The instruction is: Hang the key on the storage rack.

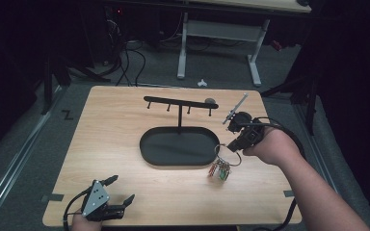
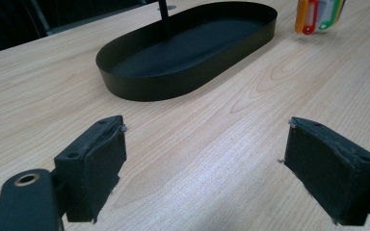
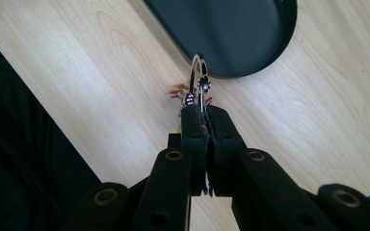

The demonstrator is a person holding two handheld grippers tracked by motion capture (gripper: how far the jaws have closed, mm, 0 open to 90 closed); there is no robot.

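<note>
A black oval tray (image 1: 183, 147) lies mid-table, with a post and a hook bar (image 1: 178, 101) rising from its far side. My right gripper (image 1: 232, 147) hovers just off the tray's right end, shut on a metal key ring (image 1: 225, 155) from which coloured tags (image 1: 220, 169) hang above the wood. In the right gripper view the jaws (image 3: 205, 113) pinch the ring (image 3: 197, 72), with the tags (image 3: 177, 91) partly hidden behind them and the tray (image 3: 231, 29) beyond. My left gripper (image 1: 122, 188) rests at the front left, open and holding nothing (image 2: 204, 159), and faces the tray (image 2: 139, 89) and the tags (image 2: 318, 14).
The wooden table (image 1: 111, 144) ends close behind my left gripper. A small dark object (image 1: 211, 101) sits by the right end of the hook bar. On the floor beyond the table stand a white-legged desk (image 1: 255, 62) and loose cables (image 1: 125, 62).
</note>
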